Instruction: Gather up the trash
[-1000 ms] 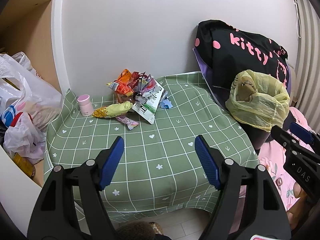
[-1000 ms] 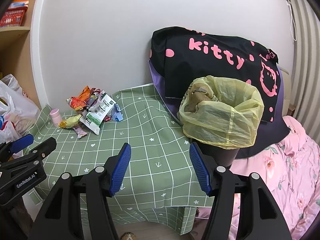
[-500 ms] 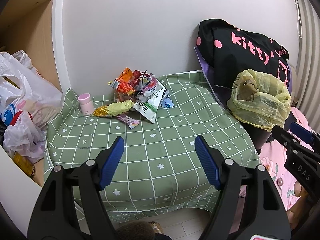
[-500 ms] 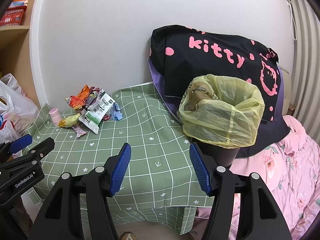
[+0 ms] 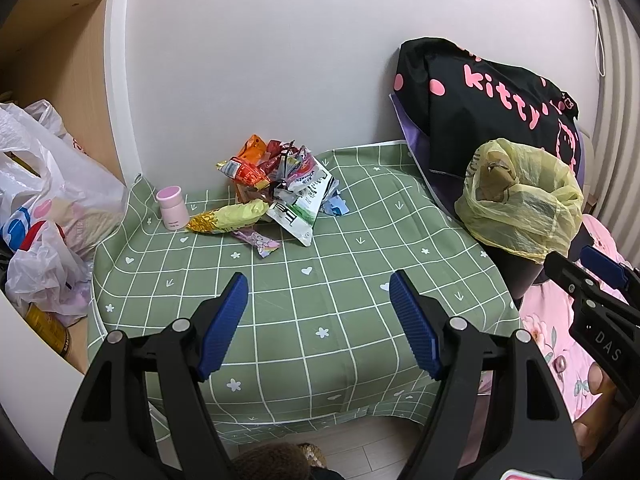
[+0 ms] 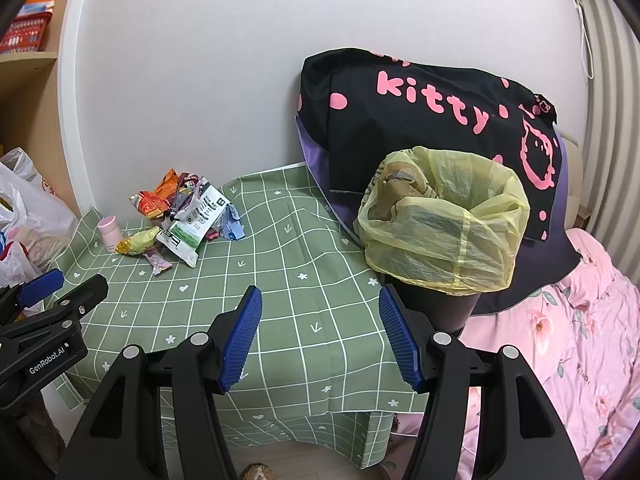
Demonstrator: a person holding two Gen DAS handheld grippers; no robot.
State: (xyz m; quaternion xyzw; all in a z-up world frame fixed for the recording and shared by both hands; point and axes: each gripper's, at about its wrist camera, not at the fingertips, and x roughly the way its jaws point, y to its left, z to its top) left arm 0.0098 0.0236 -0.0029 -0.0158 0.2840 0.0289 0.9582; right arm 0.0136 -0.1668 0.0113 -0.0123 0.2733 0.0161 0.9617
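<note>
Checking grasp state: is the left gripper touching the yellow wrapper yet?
Apart. In the left wrist view, the open left gripper sits well short of the yellow wrapper, with bare green tablecloth between them.

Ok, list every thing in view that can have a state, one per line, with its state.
left gripper: open, empty, over the table
right gripper: open, empty
wrapper pile: lying loose at the table's back
yellow wrapper: lying flat beside the pink cup
pink cup: upright
trash bin: open, yellow liner folded over its rim, something already inside
green tablecloth: spread, hanging over the front edge
</note>
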